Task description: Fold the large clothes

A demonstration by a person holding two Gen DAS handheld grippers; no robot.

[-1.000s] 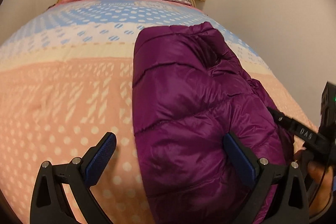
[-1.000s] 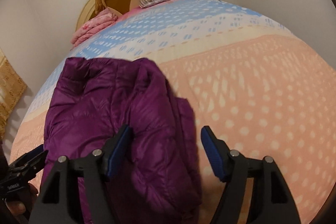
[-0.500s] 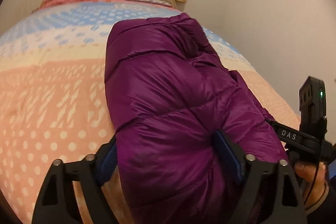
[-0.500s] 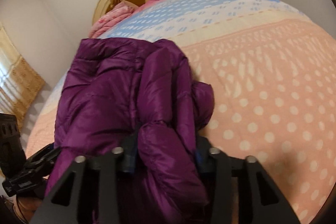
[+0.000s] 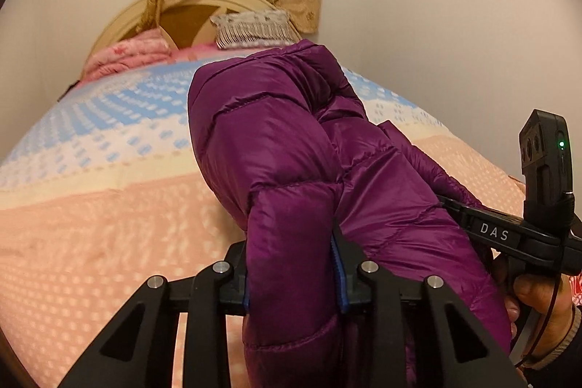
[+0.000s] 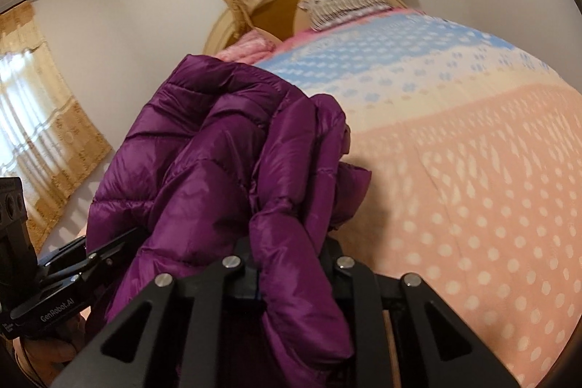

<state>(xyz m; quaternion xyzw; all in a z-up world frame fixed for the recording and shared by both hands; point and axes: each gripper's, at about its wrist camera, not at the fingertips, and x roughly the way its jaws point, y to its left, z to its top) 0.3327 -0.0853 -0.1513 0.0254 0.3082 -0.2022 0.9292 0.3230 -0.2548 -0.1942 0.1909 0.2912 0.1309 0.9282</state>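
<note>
Bed (image 5: 91, 224): covered by a spotted bedspread in bands, peach nearest, then cream, then white with blue dots toward the head. Rounded cream headboard (image 5: 120, 24) at the far end. On the bed: a purple quilted jacket (image 5: 276, 148), its near end raised off the cover; a folded pink blanket (image 5: 127, 55) and a striped fringed pillow (image 5: 254, 30), both against the headboard.

Right tool (image 6: 291, 273) closing on purple puffer jacket (image 6: 203, 155) above dotted bedspread (image 6: 473, 177).
</note>
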